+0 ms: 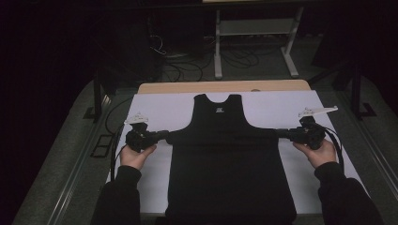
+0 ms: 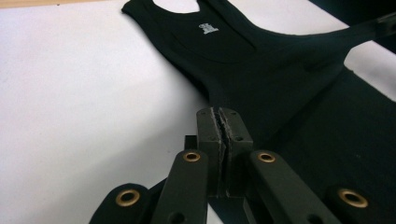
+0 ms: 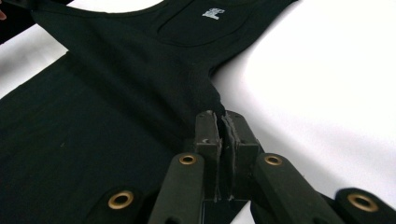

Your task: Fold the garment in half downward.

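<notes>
Both grippers (left (image 1: 162, 136), right (image 1: 280, 133)) clamp the black vest (image 1: 220, 117), its hem cut off.

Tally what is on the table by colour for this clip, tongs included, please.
Black tank top: 1
Black tongs, left tongs and right tongs, each shut on the top's side edge: 2
White table cover: 1
Total: 4

Your vest (image 1: 225, 154) lies flat on the sheet (image 1: 159, 110) covering the tabletop (image 1: 178, 87), neck end away from you and hem end toward you, with your left claw (image 1: 164, 136) at its left edge and your right claw (image 1: 281, 133) at its right.
</notes>
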Demonstrator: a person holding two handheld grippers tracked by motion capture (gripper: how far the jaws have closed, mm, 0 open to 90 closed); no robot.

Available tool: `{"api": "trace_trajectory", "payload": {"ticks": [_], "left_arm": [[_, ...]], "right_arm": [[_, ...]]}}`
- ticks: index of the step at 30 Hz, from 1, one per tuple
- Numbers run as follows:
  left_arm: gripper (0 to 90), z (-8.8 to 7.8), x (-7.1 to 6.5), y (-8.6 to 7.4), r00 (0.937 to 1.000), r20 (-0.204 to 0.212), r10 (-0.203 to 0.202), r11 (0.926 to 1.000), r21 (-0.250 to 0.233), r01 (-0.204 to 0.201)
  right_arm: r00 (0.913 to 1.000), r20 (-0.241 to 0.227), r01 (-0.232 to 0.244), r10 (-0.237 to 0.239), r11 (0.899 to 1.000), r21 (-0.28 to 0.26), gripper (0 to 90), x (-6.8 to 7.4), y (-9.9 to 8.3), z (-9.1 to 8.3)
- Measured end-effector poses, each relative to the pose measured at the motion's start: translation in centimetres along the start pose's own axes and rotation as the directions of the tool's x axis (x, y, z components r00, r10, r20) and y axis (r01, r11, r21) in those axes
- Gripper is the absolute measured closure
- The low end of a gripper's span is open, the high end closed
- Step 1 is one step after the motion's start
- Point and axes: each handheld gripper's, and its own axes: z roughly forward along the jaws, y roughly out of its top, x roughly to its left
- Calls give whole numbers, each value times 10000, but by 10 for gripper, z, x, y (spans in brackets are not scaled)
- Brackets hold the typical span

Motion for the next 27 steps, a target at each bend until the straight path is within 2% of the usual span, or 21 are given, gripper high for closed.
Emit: {"api": "trace_trajectory", "payload": {"ticks": [4,17,27], "left_arm": [[870,-3,-2,-3,10000,60,-56,10000,-51,57],[870,-10,-7,-11,9999,83,-141,9999,-25,141],[870,-18,-15,-15,9998,205,-44,10000,-43,45]], "right_arm": [[10000,5,5,-5,9999,-140,839,4,-2,-5],[10000,-8,-83,83,9999,-121,839,11,-13,-14],[9998,-11,-177,177,9998,-122,838,15,-21,-20]]}}
